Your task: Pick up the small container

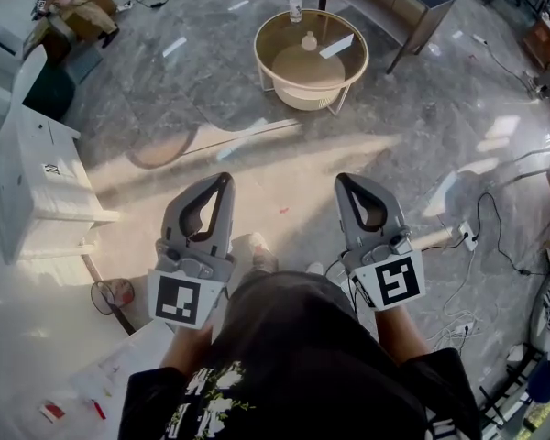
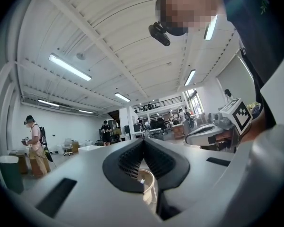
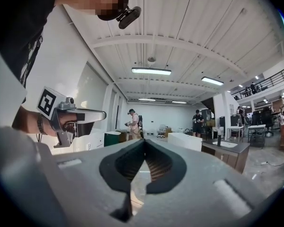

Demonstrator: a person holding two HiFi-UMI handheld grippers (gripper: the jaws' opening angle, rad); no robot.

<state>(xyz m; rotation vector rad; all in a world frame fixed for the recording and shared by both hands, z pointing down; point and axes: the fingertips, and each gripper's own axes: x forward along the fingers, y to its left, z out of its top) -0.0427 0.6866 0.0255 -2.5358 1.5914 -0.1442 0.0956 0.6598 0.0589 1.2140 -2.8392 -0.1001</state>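
Closest to the lens is the dark printed shirt (image 1: 293, 374) of the person carrying my rig. Just past it, the left claw (image 1: 225, 181) and the right claw (image 1: 342, 181) are held level, side by side, pointing ahead across the marble floor (image 1: 257, 154). Each claw's own view shows its black pads met at the tips with nothing between them, so both are pinched together and empty. The small container (image 1: 309, 41), as I judge it, is the pale little thing standing on the glass top of the round desk (image 1: 258, 55). It is well ahead of both claws, roughly between the lines they point along. A taller bottle (image 1: 295, 5) stands beyond it at the far rim, and a white slip (image 1: 337, 46) lies on the right claw's side of it. The pickup has not begun; I read this as the approach. My main worry is arriving with the tips closed, which would shove the container across the slick glass or tip it, so one claw must spread before it gets near. The bottle is near enough that a wide swing could knock it. The container also looks small and partly clear, so I could misjudge its edge. Out beyond the right claw's side, cables (image 1: 495, 236) trail over the floor and are a trip risk if the walk drifts that way.
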